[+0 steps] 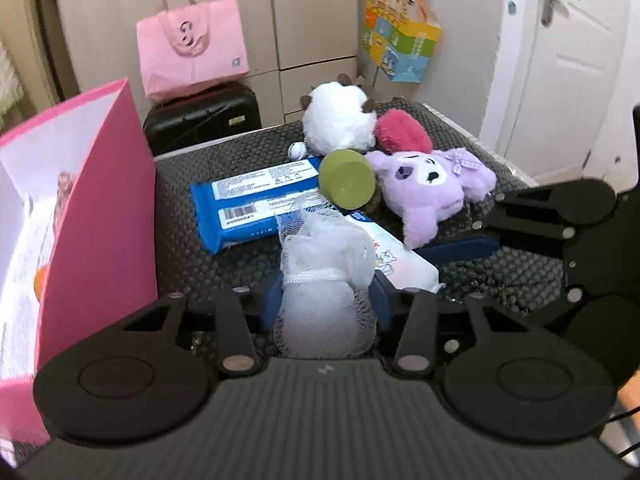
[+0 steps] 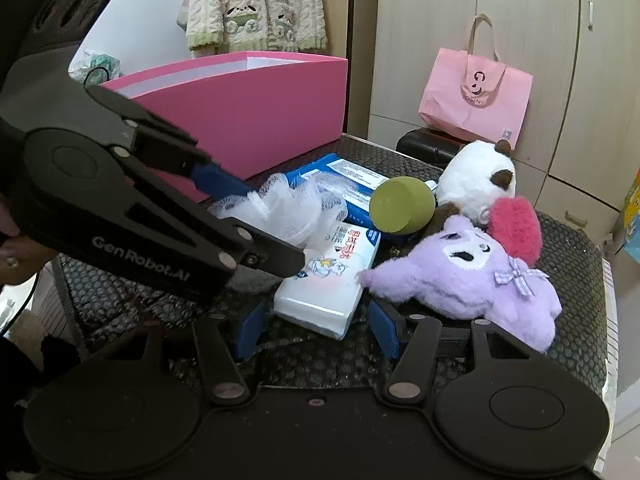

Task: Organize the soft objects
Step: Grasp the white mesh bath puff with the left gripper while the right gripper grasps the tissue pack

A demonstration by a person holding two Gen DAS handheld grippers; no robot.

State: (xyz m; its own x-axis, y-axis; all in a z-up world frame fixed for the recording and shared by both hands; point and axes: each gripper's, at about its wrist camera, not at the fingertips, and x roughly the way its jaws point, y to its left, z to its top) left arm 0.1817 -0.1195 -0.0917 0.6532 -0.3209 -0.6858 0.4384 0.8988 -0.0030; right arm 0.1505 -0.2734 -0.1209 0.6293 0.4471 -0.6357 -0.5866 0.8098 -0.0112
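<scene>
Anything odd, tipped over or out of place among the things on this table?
Yes: a green cup lies on its side among the soft things, resting against the blue wipes pack and the purple plush. Nothing looks spilled or damaged.

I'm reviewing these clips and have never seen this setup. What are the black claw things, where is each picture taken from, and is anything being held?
No robot here: a person carries a hand-held gripper in each hand, each with a camera looking along its fingers. In the left wrist view, the left hand-held gripper has its blue pads pressed on a white mesh bath pouf. In the right wrist view, the right hand-held gripper stands open around a white tissue pack, not gripping it. Also on the dark mat: blue wipes pack, green cup, purple plush, white plush. A pink box stands beside them.
</scene>
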